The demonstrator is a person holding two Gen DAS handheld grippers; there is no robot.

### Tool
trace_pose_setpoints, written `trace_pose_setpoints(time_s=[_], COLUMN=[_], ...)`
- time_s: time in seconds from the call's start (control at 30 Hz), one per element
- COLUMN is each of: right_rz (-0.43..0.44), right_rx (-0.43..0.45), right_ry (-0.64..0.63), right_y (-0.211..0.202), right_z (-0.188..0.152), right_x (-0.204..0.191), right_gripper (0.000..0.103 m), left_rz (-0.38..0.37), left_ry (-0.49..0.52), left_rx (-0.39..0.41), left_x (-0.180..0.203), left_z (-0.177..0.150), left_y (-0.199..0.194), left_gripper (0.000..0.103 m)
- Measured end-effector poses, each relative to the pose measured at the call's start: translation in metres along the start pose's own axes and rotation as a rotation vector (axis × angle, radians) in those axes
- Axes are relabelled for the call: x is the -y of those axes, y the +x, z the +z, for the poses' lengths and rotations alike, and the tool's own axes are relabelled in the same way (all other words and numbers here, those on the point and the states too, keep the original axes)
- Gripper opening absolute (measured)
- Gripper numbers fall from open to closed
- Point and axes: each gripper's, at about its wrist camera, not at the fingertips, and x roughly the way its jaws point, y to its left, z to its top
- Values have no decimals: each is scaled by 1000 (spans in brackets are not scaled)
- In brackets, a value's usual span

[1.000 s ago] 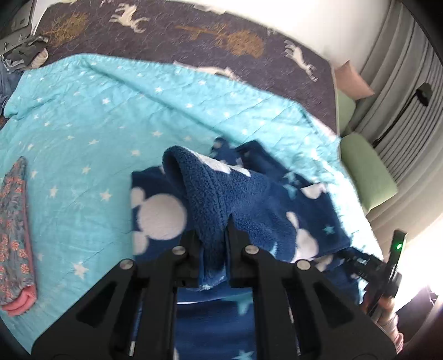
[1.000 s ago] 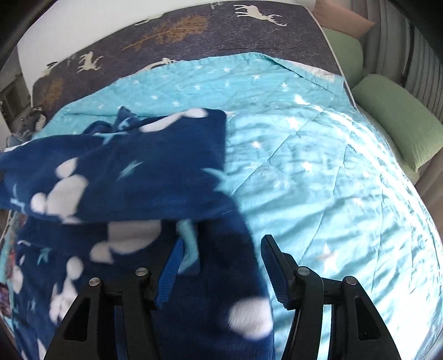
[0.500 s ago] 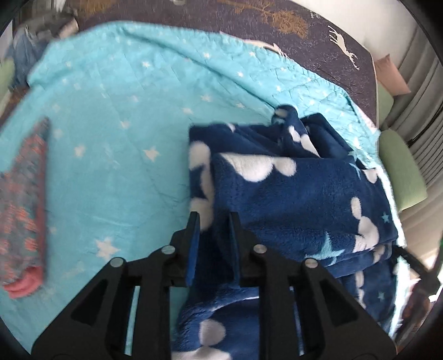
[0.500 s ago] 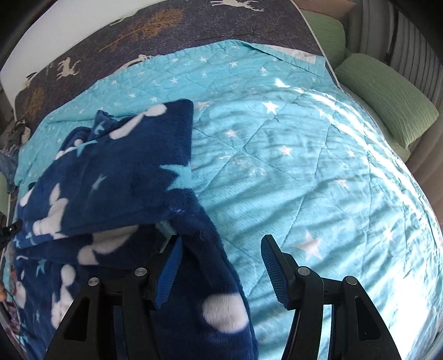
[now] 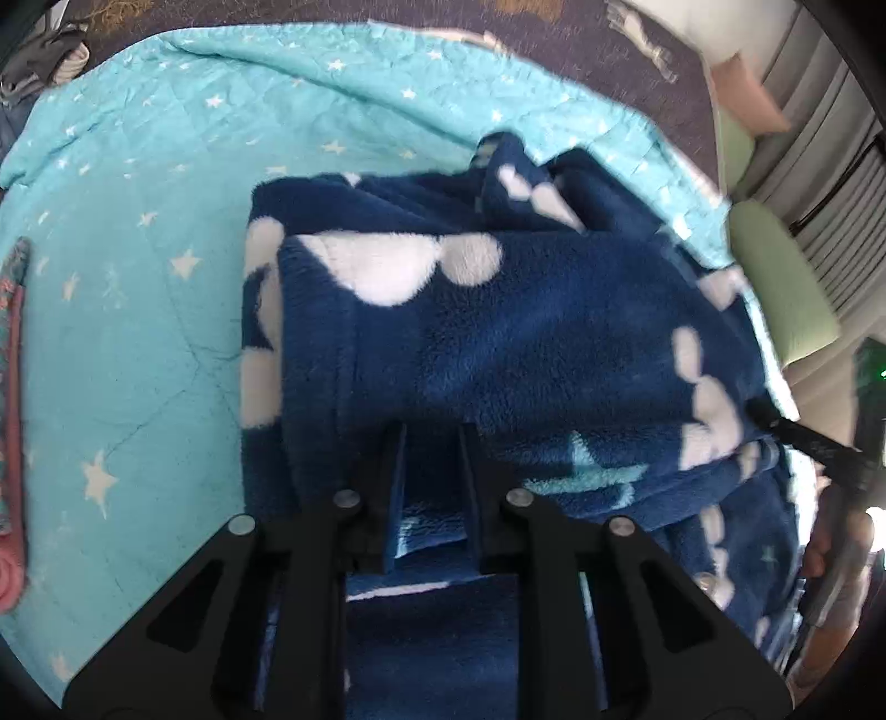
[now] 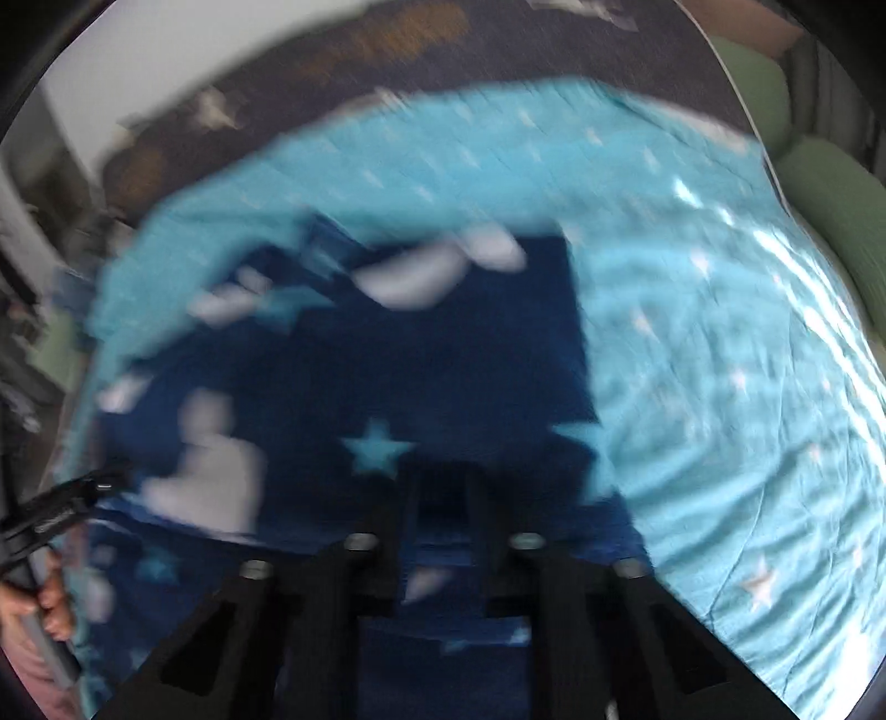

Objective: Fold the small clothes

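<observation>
Two black claws work the near edge of a navy fleece garment (image 5: 498, 343) printed with white blobs and pale stars, folded over on itself on a turquoise star-print quilt (image 5: 138, 249).

In the left wrist view, the left claw (image 5: 432, 471) has its fingers (image 5: 393, 487) drawn close together with a fold of the fleece clamped between them; the upper layer of fabric drapes right over the fingertips. At the right border of that view the tip of the other claw (image 5: 797, 435) touches the far side of the same garment, a green light (image 5: 881, 374) glowing above it.

The right wrist view is badly blurred. The right claw (image 6: 443, 498) also shows its fingers (image 6: 487, 531) close together at the garment's near hem, with dark fleece between them, though the smear makes the grip itself hard to confirm. At the left border, the person's hand (image 6: 47, 609) holds the left tool.

Farther out, a rolled red-patterned cloth (image 5: 14, 421) lies on the quilt at the left, well apart from the fleece. Beyond the quilt runs a dark bedspread (image 5: 387, 16) with animal and tree motifs, and green cushions (image 5: 781, 277) sit beside the bed at the right.
</observation>
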Motion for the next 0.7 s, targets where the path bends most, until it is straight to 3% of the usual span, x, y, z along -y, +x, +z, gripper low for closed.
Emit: trace_pose_setpoints(time_s=[0.1,0.13,0.17,0.2,0.23,0.27,0.3,0.33,0.43,0.5,0.53,0.57,0.6,0.63,0.7], right_rz=[38,48,67,87,112,129,146,152,148,193,217,243,269,287,298], right_rx=[-2,-1,9,30,56,70,80,84,18,-48,-74,-90,-93,-92,-108], right_ry=[20,18,11,7,10,10,10,13,76,163,210,261,305,319,273], right_y=[-14,-18,-23,-28,-32,-32,-27,-20,20,46,58,67,75,79,85], right_z=[5,9,18,30,45,54,69,82,115,124,127,128,129,128,126], right_x=[3,-1,-7,-15,-24,-30,-38,-42,-49,-43,-38,-33,-31,-31,-40], right_gripper=[10,12,13,20,28,58,86,88,87,85,84,82,76,69,8], left_rz=[-33,-58,-67,-48,-27,3,47,64,57,54,35,-7,-68,-74,-50], left_ry=[-31,-19,1,21,30,30,17,8,-38,-79,-97,-113,-118,-108,-54], left_rx=[-4,12,37,65,93,129,156,147,72,42,26,6,-17,-9,39], left_x=[8,13,20,29,34,38,40,38,34,29,26,24,24,27,32], left_z=[12,20,32,45,58,71,85,95,117,124,125,126,124,119,115], left_y=[-16,-20,-23,-22,-19,-13,-1,9,51,71,78,83,87,83,72], left_gripper=[27,33,47,59,84,93,93,93,89,73,51,21,13,12,10])
